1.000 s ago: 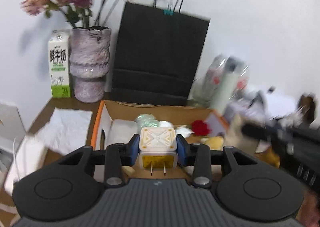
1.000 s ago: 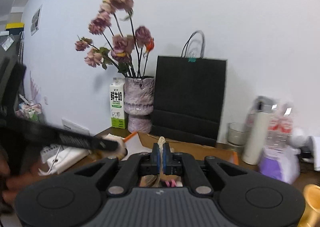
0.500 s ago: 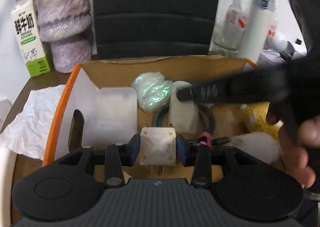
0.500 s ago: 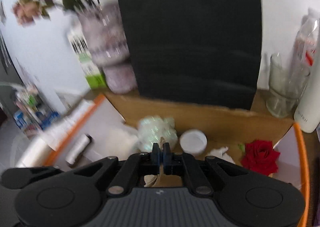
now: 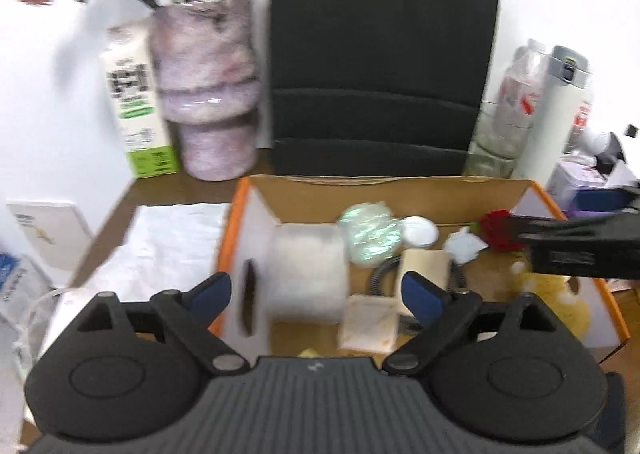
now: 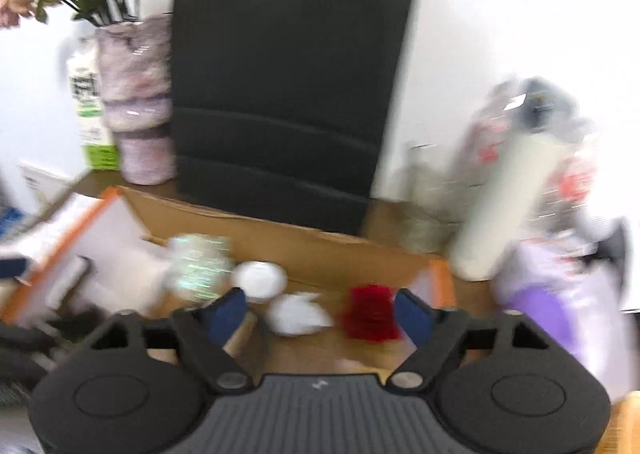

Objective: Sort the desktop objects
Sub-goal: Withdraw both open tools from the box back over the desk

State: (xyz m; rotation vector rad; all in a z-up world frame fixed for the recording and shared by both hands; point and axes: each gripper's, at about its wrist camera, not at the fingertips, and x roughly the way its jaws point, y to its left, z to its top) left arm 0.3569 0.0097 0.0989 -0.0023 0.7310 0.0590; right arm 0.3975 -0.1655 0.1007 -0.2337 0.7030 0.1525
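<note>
An open cardboard box (image 5: 360, 190) with orange flap edges holds the sorted objects. My left gripper (image 5: 318, 294) is open and empty above it. The cream plug adapter (image 5: 370, 324) lies in the box below its right finger, next to a white roll (image 5: 306, 278), a shiny green bundle (image 5: 370, 238), a coiled cable (image 5: 380, 278) and a red rose (image 5: 496, 230). My right gripper (image 6: 318, 312) is open and empty over the box's right part (image 6: 280, 238), above a white crumpled piece (image 6: 298, 314) and the rose (image 6: 370, 312). The right gripper also shows in the left wrist view (image 5: 580, 242).
A black paper bag (image 5: 380, 62) stands behind the box. A purple vase (image 5: 208, 90) with flowers and a milk carton (image 5: 136, 106) stand at the back left. A white flask (image 5: 556, 114) and bottles stand at the back right. White paper (image 5: 168, 238) lies left of the box.
Both grippers have opened. The left let go of the plug adapter, which now lies in the box. The right let go of the thin string-like item it pinched.
</note>
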